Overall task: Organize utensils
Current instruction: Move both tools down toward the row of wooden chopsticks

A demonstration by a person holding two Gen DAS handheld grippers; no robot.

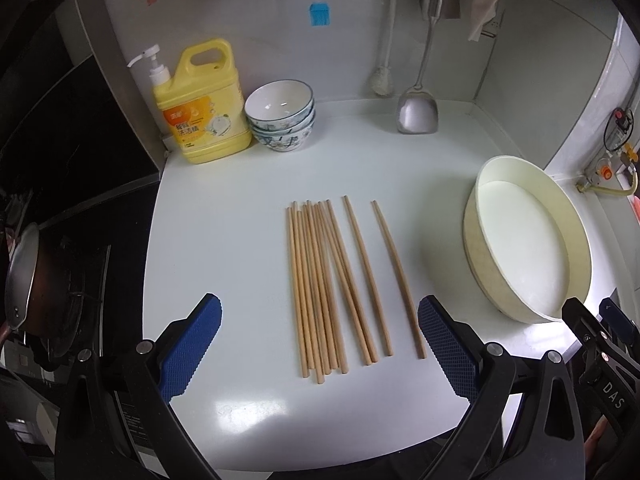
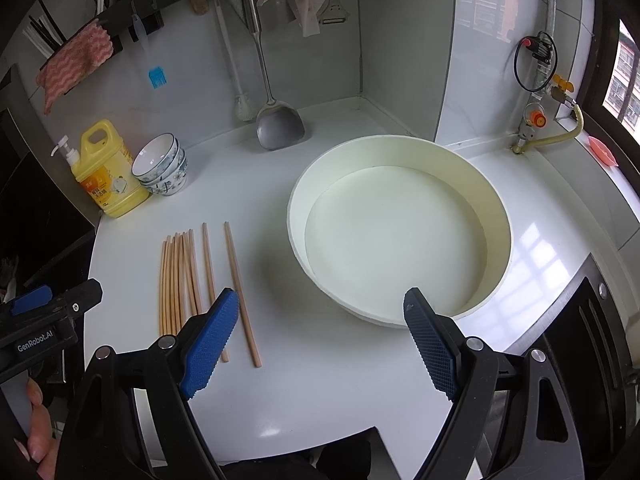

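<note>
Nothing is picked up yet; chopsticks (image 1: 332, 284) lie loose on the counter (image 1: 240, 208) beside the basin (image 2: 400, 148); left tongs (image 1: 320, 352) and right tongs (image 2: 320, 340) hover open, empty; next, probably gathering the sticks.

I count about twelve wooden chopsticks (image 1: 320, 288) on the counter (image 1: 248, 240); the packed ones overlap, so the number is not exact. I see one cream basin (image 2: 400, 152), three stacked bowls (image 1: 282, 114), one yellow detergent bottle (image 1: 204, 108), one metal spatula (image 1: 417, 110) and two hand-held grippers.
</note>
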